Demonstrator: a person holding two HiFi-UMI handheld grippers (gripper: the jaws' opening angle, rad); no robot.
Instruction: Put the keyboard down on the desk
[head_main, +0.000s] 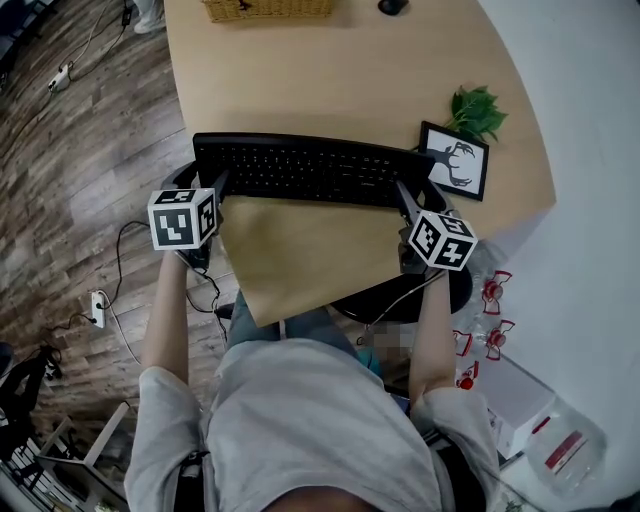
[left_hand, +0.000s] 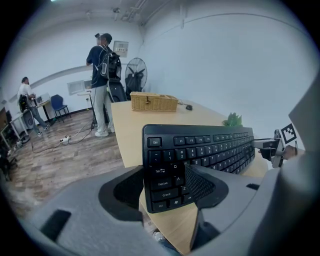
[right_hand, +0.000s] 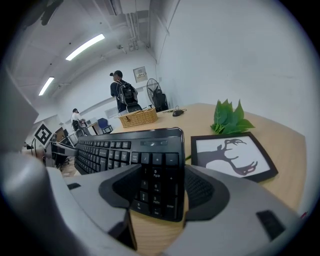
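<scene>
Across the near end of the desk, the keyboard spans between the two grippers; I cannot tell whether it touches the wood. The left gripper is clamped on its Esc end, and the right gripper on its number-pad end. Just beside that right end are a framed picture and a plant, with a basket at the far edge.

The keyboard is black, the desk tan, the plant green, the basket straw-yellow.
</scene>
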